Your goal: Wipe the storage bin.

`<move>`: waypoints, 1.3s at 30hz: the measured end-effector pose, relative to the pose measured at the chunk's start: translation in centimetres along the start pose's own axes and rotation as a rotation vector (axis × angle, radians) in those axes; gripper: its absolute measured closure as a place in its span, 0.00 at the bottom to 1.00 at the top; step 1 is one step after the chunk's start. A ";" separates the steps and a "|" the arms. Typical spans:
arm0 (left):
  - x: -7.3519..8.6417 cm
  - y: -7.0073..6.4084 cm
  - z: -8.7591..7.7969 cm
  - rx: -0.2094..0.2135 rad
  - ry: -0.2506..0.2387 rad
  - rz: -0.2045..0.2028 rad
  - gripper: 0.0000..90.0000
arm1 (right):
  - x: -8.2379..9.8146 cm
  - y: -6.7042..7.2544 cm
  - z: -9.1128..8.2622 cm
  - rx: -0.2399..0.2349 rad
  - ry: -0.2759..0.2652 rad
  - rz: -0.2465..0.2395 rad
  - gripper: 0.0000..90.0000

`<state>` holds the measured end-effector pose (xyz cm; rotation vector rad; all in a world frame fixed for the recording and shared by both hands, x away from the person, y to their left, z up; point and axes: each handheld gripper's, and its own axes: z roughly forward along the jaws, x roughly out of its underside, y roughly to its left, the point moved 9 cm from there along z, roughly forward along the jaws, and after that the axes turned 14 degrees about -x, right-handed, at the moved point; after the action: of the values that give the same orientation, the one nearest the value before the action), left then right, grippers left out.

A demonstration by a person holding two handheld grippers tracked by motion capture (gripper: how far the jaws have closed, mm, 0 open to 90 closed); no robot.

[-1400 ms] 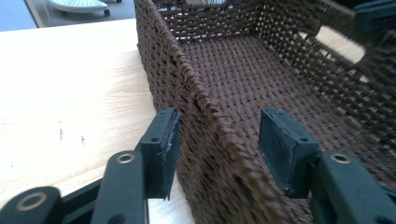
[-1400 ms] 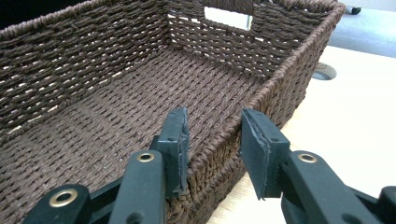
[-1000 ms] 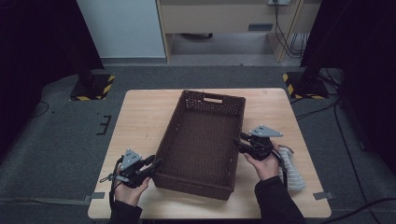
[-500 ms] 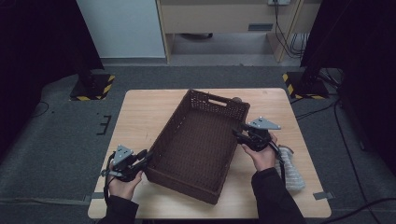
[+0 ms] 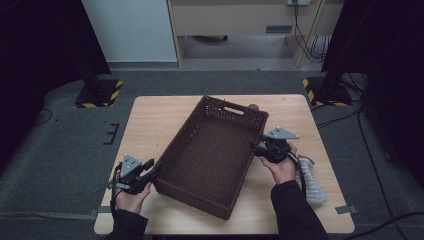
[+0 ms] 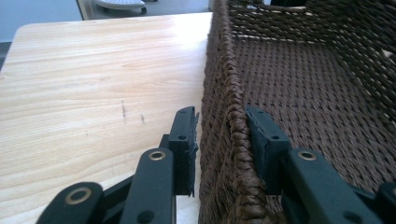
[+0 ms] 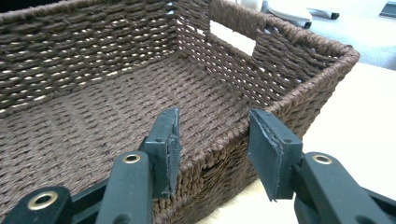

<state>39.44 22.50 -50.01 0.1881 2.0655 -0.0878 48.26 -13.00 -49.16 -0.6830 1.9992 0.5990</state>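
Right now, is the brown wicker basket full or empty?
Empty. The basket shows only bare woven floor in the high view, and both gripper views look across its inside walls and floor with nothing lying in it.

High view: dim overall, room edges falling to near black; the pale rectangular wooden table (image 5: pixel 150 125) was the brightest area, evenly lit from above with soft, faint shadows. Image soft and slightly grainy. Left gripper view: brighter, with a white glare patch on the tabletop near the dark brown woven wicker basket (image 6: pixel 299 88); near black jaws slightly blurred. Right gripper view: basket weave sharp, background overexposed and out of focus.
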 end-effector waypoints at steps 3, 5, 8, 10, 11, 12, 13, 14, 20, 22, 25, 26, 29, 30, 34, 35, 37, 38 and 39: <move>-0.1 0.5 0.4 -0.012 0.000 -0.010 0.73 | 0.4 0.6 -0.5 -0.014 -0.030 0.024 0.59; -0.2 0.8 0.8 -0.021 0.000 -0.022 0.74 | 0.5 1.0 -0.8 -0.029 -0.028 0.032 0.59; -0.4 1.1 1.2 -0.034 -0.001 -0.028 0.77 | -0.1 0.9 -1.3 -0.021 -0.040 0.003 0.61; -0.6 1.3 1.5 -0.041 -0.003 -0.031 0.77 | -0.8 0.3 -1.5 -0.005 -0.063 0.007 0.57; -0.6 1.4 1.7 -0.044 -0.004 -0.030 0.78 | -1.0 0.0 -1.4 0.005 -0.063 0.005 0.55; -0.7 1.5 1.8 -0.046 -0.008 -0.030 0.78 | -1.1 -0.3 -1.3 0.016 -0.057 -0.001 0.55; -0.8 1.6 1.9 -0.047 -0.008 -0.031 0.77 | -1.2 -0.6 -1.2 0.027 -0.053 -0.001 0.55; -0.8 1.7 2.0 -0.050 -0.010 -0.035 0.77 | -1.2 -0.8 -1.0 0.035 -0.046 -0.002 0.55; -1.0 2.1 1.5 -0.068 -0.025 -0.060 0.69 | -0.2 -1.3 -0.6 0.068 -0.022 -0.030 0.56; -1.1 2.1 0.9 -0.063 -0.030 -0.070 0.66 | -0.1 -1.1 -0.8 0.048 -0.034 0.005 0.58; -0.8 1.8 0.2 -0.056 -0.019 -0.067 0.61 | 0.0 -0.9 -1.0 0.036 -0.039 0.019 0.60; -0.7 1.7 0.2 -0.055 -0.017 -0.068 0.61 | 0.1 -0.8 -1.0 0.036 -0.041 0.022 0.61; -0.8 1.7 0.4 -0.067 -0.006 -0.075 0.65 | 0.2 -0.4 -1.2 0.030 -0.053 0.024 0.64; -0.8 1.9 0.5 -0.084 -0.006 -0.063 0.68 | 0.2 -0.3 -1.3 0.030 -0.051 0.022 0.64; -0.7 2.4 1.4 -0.078 0.008 -0.072 0.76 | 0.2 0.0 -1.6 0.026 -0.043 0.008 0.57; -0.8 2.6 1.6 -0.069 0.007 -0.086 0.76 | 0.1 -0.2 -1.6 0.034 -0.042 0.002 0.56; -0.9 3.0 1.9 -0.071 0.007 -0.078 0.76 | -0.2 -0.6 -1.9 0.049 -0.059 -0.002 0.55; -1.0 3.1 2.1 -0.076 0.006 -0.076 0.76 | -0.3 -0.8 -1.9 0.055 -0.064 -0.002 0.54; -1.1 3.3 2.3 -0.080 0.006 -0.077 0.75 | -0.5 -1.1 -2.0 0.063 -0.069 -0.001 0.53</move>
<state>42.51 25.33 -50.06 0.0602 2.0785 -0.0518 48.03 -14.96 -47.98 -0.6170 1.9448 0.5497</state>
